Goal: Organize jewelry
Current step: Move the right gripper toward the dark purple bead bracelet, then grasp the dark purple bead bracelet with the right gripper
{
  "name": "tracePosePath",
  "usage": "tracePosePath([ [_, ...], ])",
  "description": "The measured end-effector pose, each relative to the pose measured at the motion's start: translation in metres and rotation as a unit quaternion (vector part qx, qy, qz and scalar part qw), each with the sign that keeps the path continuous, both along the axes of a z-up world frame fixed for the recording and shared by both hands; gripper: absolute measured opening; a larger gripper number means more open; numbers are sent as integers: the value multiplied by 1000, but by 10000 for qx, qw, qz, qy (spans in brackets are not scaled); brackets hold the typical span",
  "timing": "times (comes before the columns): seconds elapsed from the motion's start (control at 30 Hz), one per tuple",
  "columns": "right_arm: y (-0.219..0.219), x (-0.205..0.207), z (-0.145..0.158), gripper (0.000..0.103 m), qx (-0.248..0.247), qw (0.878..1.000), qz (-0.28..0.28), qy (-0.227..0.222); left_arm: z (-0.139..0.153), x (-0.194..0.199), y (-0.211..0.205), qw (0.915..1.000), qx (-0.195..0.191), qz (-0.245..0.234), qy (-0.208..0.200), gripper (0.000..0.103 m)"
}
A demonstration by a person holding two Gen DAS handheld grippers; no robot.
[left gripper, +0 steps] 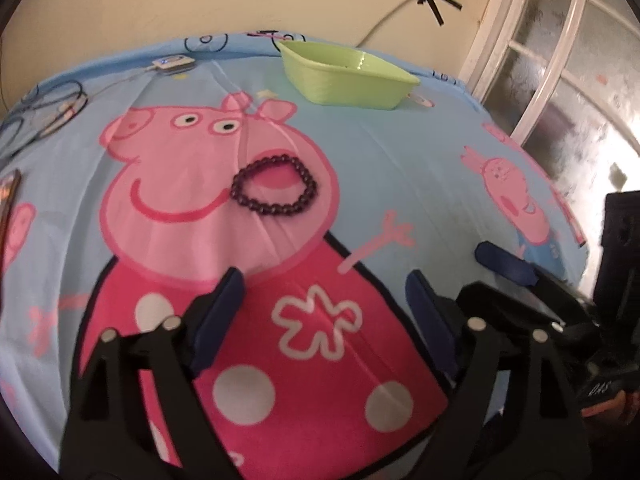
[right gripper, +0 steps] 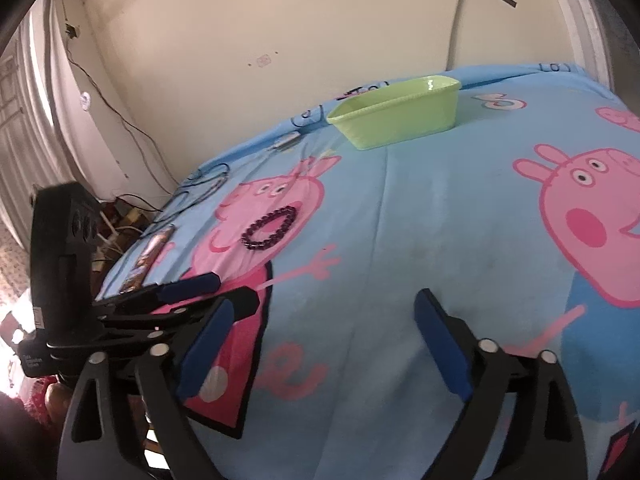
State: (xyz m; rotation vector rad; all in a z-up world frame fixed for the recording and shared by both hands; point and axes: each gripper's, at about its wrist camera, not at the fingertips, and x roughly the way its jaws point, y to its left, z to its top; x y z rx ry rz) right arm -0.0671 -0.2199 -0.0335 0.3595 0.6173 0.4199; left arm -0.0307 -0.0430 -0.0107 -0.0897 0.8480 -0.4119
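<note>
The dark beaded bracelet [left gripper: 275,184] lies flat on the cartoon-print bedsheet [left gripper: 420,184], on the snout of the big pink pig printed there, and every place below is given from that bracelet. The left gripper [left gripper: 324,300] sits on the near side of it and points almost straight at it: in the left wrist view the loop lies ahead of the gap between the jaws, a little toward the left finger, well apart from both tips. Those jaws stand wide with nothing between them. The right gripper [right gripper: 324,328] is also spread wide and empty, but it lies off to the bracelet's right; in the right wrist view the beads sit ahead and to the left of its gap. So the left hand looks the nearer and better lined up. The loop is a squashed oval whose long axis runs across the left gripper's line of approach, so the fingers would likely pinch one near arc rather than span it. The green plastic tub [left gripper: 348,76] stands beyond the bracelet, near the far edge of the bed, and is probably where it belongs.
</note>
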Motion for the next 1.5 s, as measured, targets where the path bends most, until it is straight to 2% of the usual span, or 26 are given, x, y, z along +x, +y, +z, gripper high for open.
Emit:
tracePosePath([
  [0.17,0,-1,1,79,76,9999,97,-55,-1,-3,10,9993,-366,-69,2,87],
  [0.27,3,0,5,79,-110,9999,66,-3,0,-2,8,9994,-290,-176,54,87],
  [0.33,1,3,11,79,-211,9998,5,-9,3,0,9,9994,-225,-255,79,96],
  [0.4,0,6,17,76,-263,9996,29,-79,8,5,19,9997,-198,-98,48,97],
  [0.47,3,15,26,60,-527,9984,138,-145,17,15,36,9993,-379,40,37,97],
  [0.5,6,22,31,56,-685,9973,222,-172,21,21,42,9991,-422,104,0,97],
  [0.57,13,37,36,39,-886,9952,387,-166,24,33,49,9992,-316,264,-16,97],
  [0.63,27,60,43,28,-1165,9908,684,-110,23,51,52,9989,-188,404,108,85],
  [0.67,35,69,47,23,-1282,9884,801,-133,21,58,53,9987,-167,420,218,72],
  [0.7,45,79,51,20,-1492,9842,945,-158,19,65,51,9986,-138,399,306,66],
  [0.87,86,122,45,2,-2190,9624,1605,42,9,75,31,9987,326,232,308,48],
  [0.93,96,135,35,0,-2371,9541,1817,219,8,74,26,9976,597,260,220,41],
  [0.97,100,140,27,0,-2424,9500,1936,353,8,75,25,9973,647,264,215,30],
  [1.0,99,138,26,0,-2386,9513,1938,256,9,74,24,9973,652,240,229,15],
  [1.03,97,137,26,0,-2357,9509,1987,292,9,73,23,9974,640,212,260,7],
  [1.13,81,125,27,0,-2112,9568,1969,342,10,69,13,9981,449,-8,419,7],
  [1.27,39,92,22,0,-1629,9715,1657,469,16,50,-27,9960,116,-721,506,7],
  [1.4,-12,56,15,0,-1323,9845,1028,522,16,35,-75,9881,124,-1450,501,7],
  [1.5,-45,35,12,0,-1143,9908,524,495,9,34,-100,9826,202,-1734,636,7],
])
